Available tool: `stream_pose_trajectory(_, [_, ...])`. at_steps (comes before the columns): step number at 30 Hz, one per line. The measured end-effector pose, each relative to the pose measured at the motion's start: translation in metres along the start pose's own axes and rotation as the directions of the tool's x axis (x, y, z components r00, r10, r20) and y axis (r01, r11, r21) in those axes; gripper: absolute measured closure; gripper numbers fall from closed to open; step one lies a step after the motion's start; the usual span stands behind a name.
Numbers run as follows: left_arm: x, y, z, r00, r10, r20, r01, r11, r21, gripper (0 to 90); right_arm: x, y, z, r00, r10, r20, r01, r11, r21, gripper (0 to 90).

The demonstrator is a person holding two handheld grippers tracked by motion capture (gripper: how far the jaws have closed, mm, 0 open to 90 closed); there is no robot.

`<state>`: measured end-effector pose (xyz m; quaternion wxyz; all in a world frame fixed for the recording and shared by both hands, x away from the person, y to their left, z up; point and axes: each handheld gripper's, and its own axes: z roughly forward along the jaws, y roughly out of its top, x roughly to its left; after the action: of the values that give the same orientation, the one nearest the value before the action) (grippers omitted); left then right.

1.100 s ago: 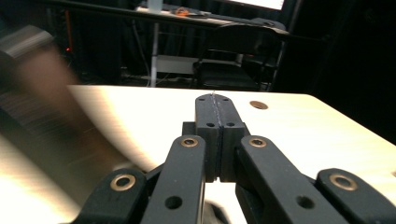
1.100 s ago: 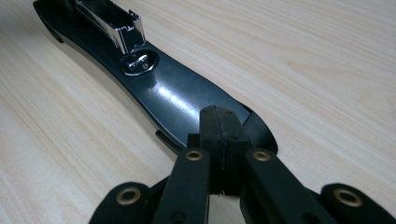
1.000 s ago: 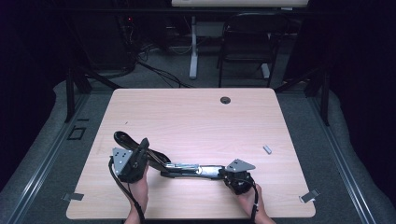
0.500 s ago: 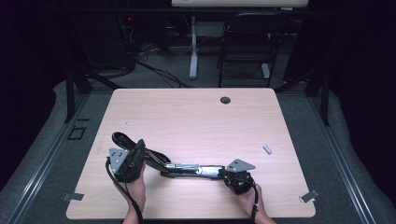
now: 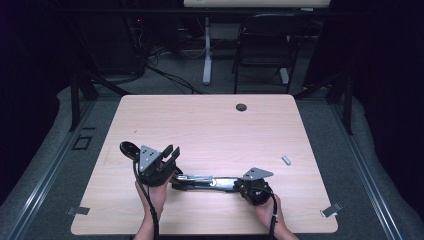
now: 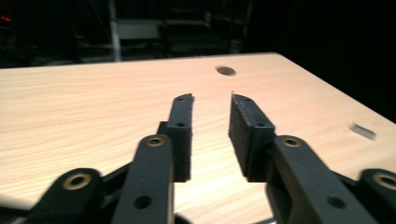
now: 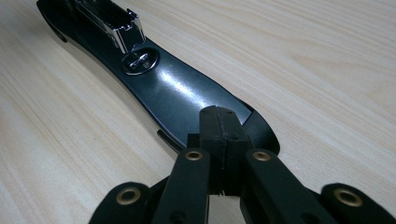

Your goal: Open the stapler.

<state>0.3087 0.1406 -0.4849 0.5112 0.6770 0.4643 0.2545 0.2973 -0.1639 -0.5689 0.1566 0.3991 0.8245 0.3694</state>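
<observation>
Opened stapler (image 5: 207,181) lying flat on the near part of the wooden counter (image 5: 210,125), its black base and metal staple channel (image 7: 114,21) stretched left to right between the two hand-held grippers; the channel is the one container-like part in view, and whether it holds staples cannot be told. Right gripper (image 5: 239,186), held in the person's right hand (image 5: 267,210) at the stapler's right end: fingers pressed together, their tips at the rounded end of the glossy black base (image 7: 187,98), though whether they pinch its edge or merely rest on it cannot be told. Left gripper (image 5: 170,152), held in the left hand (image 5: 152,192) just beyond the stapler's left end: fingers (image 6: 182,130) apart with nothing between them, raised above the counter and aimed toward its far side. The high view shows both hands, the stapler's full length, a small grey piece (image 5: 286,160) near the right edge and a round hole (image 5: 241,107) at the far edge; the left gripper view adds the bare gap between its fingers, with the hole (image 6: 226,71) and grey piece (image 6: 363,131) beyond; the right gripper view adds the round metal anvil (image 7: 139,60) and the channel's bright end.
</observation>
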Motion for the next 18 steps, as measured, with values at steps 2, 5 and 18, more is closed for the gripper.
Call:
stream_pose_trajectory(2, [-0.002,0.005,0.008,0.9994,0.012,0.031,-0.013,0.9986,0.051,61.9,-0.001,0.000,0.000,1.0000,0.004,-0.004,-0.004,1.000,-0.002,90.0])
stream_pose_trajectory(5, [-0.005,0.011,0.020,0.9970,0.023,0.073,-0.031,0.9940,0.105,53.4,-0.003,0.002,0.000,0.9997,0.009,-0.022,-0.009,1.000,0.007,90.0])
stream_pose_trajectory(18, [-0.022,0.051,0.067,0.9707,0.113,0.212,-0.175,0.9380,0.299,27.0,-0.008,0.006,0.001,0.9982,0.024,-0.054,-0.021,0.999,0.039,88.5])
